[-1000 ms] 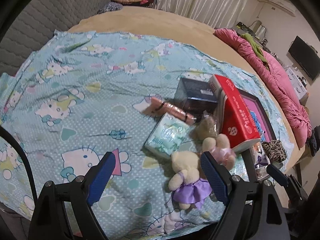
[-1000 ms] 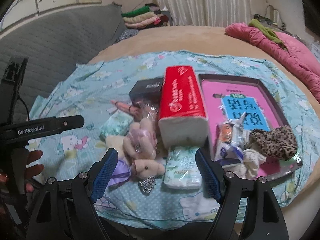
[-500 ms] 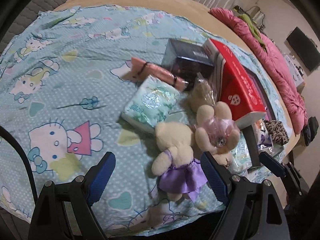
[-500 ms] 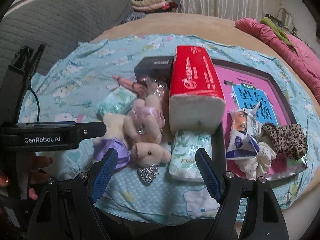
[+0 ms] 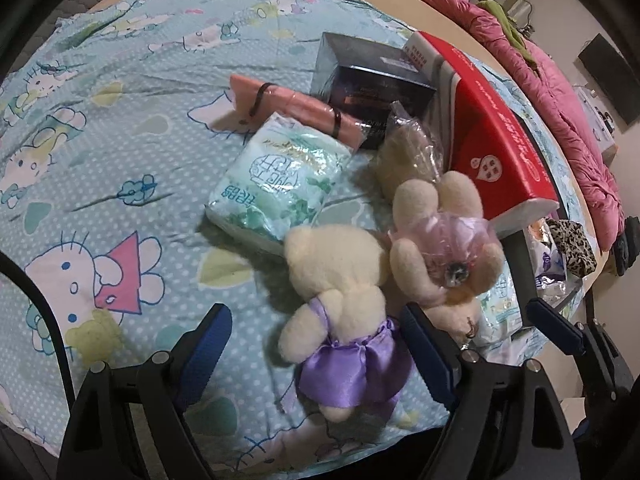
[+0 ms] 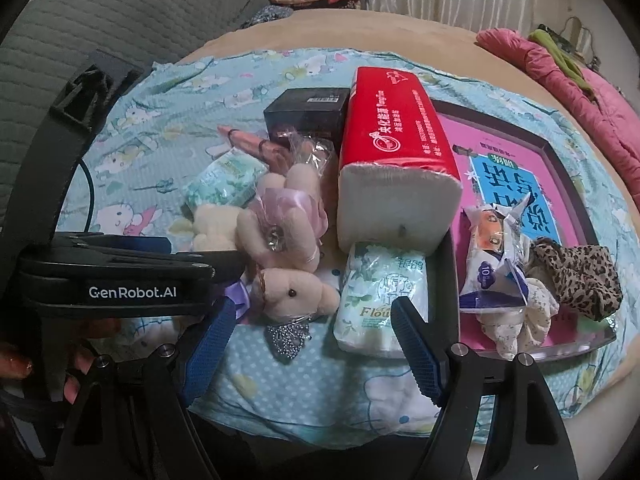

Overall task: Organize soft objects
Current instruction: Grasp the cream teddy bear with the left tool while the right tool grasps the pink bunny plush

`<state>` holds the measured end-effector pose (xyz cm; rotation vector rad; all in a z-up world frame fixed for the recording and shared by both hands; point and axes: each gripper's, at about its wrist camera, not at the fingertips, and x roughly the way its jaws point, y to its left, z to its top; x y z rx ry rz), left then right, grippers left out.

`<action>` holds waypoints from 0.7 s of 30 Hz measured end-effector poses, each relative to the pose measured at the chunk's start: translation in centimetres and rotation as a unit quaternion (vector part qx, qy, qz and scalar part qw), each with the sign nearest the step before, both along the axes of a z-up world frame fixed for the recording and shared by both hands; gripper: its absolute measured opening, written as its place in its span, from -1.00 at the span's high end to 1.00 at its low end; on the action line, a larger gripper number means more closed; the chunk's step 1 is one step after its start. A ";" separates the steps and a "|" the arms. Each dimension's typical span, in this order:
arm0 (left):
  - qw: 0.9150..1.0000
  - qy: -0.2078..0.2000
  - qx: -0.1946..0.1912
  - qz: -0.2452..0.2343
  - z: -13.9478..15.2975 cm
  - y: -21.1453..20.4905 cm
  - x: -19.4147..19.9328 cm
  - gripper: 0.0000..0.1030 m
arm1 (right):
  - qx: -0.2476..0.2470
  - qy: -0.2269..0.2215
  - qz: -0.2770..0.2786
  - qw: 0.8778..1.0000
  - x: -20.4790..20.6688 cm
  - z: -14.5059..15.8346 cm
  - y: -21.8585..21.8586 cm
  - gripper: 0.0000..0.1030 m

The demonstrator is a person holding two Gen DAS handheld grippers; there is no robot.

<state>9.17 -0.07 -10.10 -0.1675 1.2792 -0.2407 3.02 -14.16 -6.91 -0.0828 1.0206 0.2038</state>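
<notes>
Left gripper (image 5: 316,344) jaws wide around purple-dressed plush (image 5: 340,304)

Left black two-finger gripper with blue pads (image 5: 316,350) angled steeply downward, jaws spread wide and empty. Right black two-finger gripper with blue pads (image 6: 312,346) likewise downward, jaws wide, gripping nothing.

The left tool (image 5: 316,350) has dropped over the purple-skirted plush (image 5: 340,312).
</notes>
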 end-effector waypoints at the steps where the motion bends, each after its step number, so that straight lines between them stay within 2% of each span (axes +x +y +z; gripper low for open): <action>1: 1.000 0.001 -0.001 -0.001 -0.2 -0.1 0.1 -0.57 | -0.001 0.000 0.000 1.000 0.1 0.0 0.0 -0.57; 5: 1.000 0.003 -0.005 0.000 -0.6 0.1 0.3 -0.45 | -0.004 0.003 0.003 1.000 0.4 -0.3 0.1 -0.57; 8: 1.000 0.002 -0.014 -0.005 -0.8 0.0 0.6 -0.20 | -0.006 0.008 0.006 1.000 0.7 -0.7 0.3 -0.57; 10: 0.999 0.005 -0.033 -0.009 -0.9 -0.1 0.8 0.04 | -0.008 0.009 0.009 1.000 0.9 -1.0 0.4 -0.57; 16: 0.999 0.004 -0.050 -0.010 -1.1 0.1 0.9 0.14 | -0.028 0.005 0.020 0.999 1.7 -1.7 1.3 -0.57; 21: 0.997 0.006 -0.074 -0.006 -0.9 1.9 -0.1 0.18 | -0.048 -0.005 0.033 0.998 2.2 -2.2 2.4 -0.57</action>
